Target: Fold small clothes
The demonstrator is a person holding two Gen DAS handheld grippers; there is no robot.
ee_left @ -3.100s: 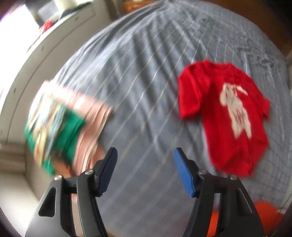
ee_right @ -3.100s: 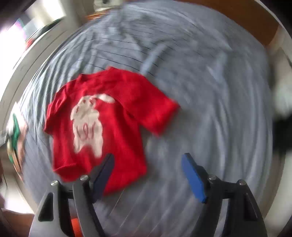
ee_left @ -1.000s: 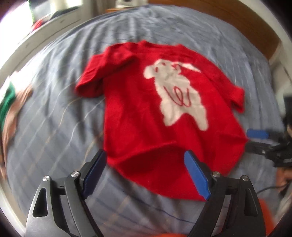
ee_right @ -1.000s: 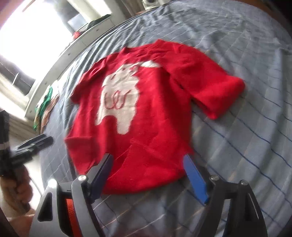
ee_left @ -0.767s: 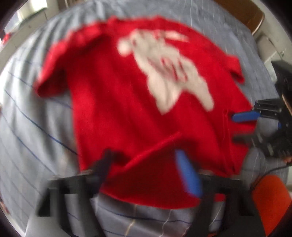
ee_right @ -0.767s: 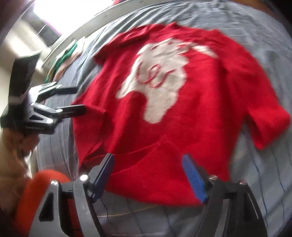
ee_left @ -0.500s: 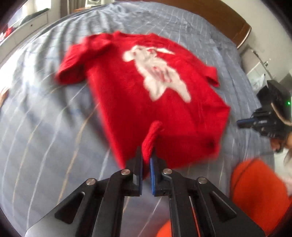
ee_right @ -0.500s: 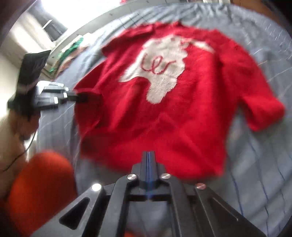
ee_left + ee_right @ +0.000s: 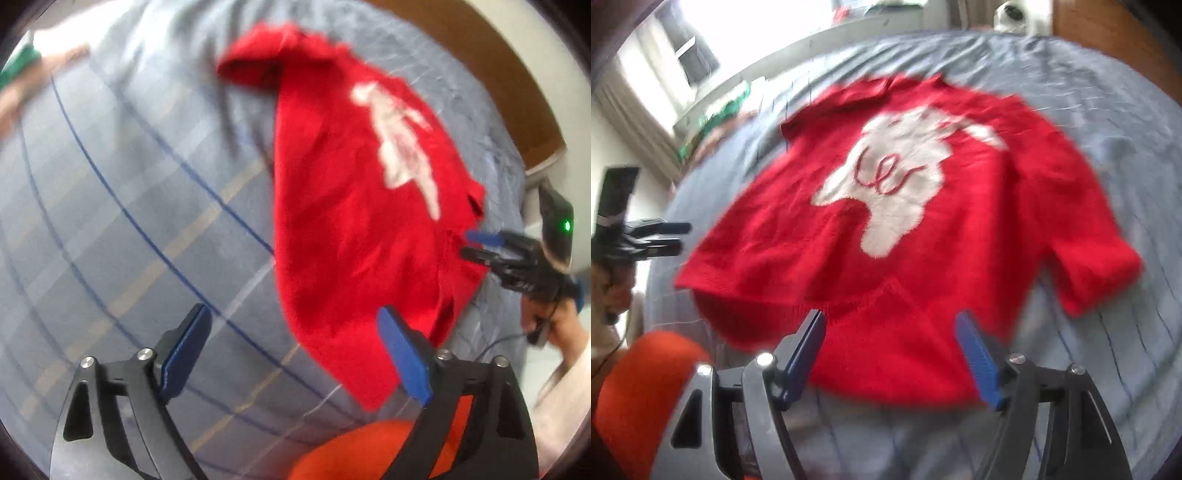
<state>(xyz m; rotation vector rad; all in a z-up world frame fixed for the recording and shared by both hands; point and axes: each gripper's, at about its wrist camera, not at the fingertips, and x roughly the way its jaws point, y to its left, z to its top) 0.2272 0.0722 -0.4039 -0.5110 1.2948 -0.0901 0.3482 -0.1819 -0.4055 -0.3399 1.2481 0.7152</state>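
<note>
On the bed (image 9: 1126, 122), covered by a grey-blue checked sheet, a small red knitted short-sleeved sweater with a white animal figure (image 9: 905, 229) is laid out flat, front up, hem towards both cameras; the flat lie is judged to be the starting position for folding.

Item 1, left gripper (image 9: 295, 354): blue-padded jaws are seen wide apart and opening, with only sheet between them; the sweater's hem corner lies just beside the right-hand pad, nothing is held. In the right wrist view this gripper (image 9: 676, 236) is seen beside the sweater's left hem corner, apart from it.

Item 2, right gripper (image 9: 894, 354): jaws are parted and opening, straddling the middle of the hem; the knit lies between the pads but is not pinched. A small raised ridge is left in the hem there. In the left wrist view it (image 9: 476, 243) is seen at the far side edge of the sweater.

Item 3, folded green and pink garments (image 9: 716, 122): set aside near the bed's edge by the window, presumably already finished.

Change noted: half a second ago both grippers were clamped shut, the left on a pinched fold of hem; both have since released, and the hem has been pulled straighter. The release is judged to follow a smoothing tug, before fold corners are taken.
</note>
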